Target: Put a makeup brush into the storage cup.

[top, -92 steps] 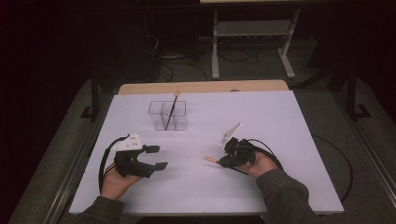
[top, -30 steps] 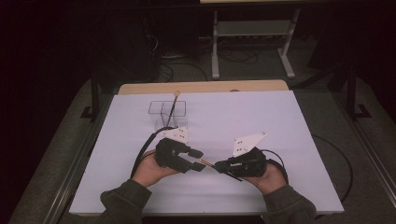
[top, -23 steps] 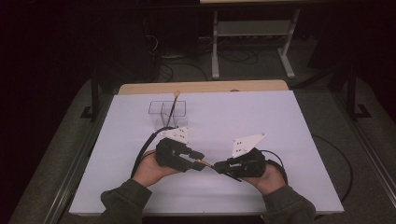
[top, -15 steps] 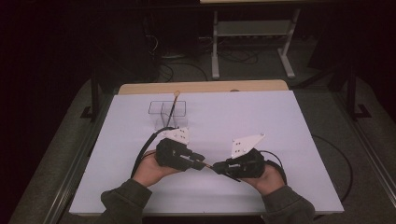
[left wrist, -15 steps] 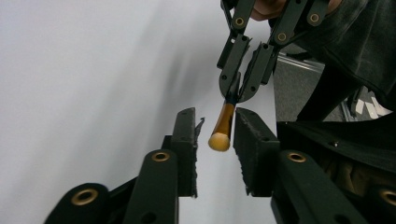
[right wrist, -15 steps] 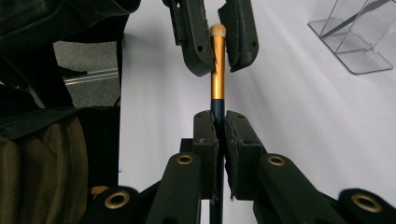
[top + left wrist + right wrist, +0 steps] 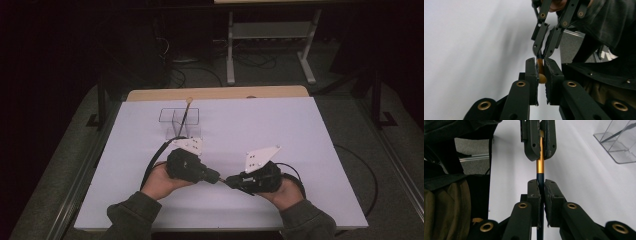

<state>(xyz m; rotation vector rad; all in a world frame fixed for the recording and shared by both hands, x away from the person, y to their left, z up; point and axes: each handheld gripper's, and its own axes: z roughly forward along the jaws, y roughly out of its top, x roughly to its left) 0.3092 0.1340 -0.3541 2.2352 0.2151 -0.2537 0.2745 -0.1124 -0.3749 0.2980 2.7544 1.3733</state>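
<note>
Both tongs clamped on one brush

We see the left tongs (image 7: 541,75) and right tongs (image 7: 540,195) nearly closed, gripping opposite ends of the brush (image 7: 540,167) near the worktop's (image 7: 300,130) front edge.

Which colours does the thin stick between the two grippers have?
The stick has a gold band, then a dark blue part; the right gripper view shows it best.

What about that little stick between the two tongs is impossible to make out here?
- High view: the stick is too small to tell what it is.
- Left gripper view: the left tongs cover most of it.
- Right gripper view: the right tongs hide its dark lower part; the bottom edge cuts it off.
</note>
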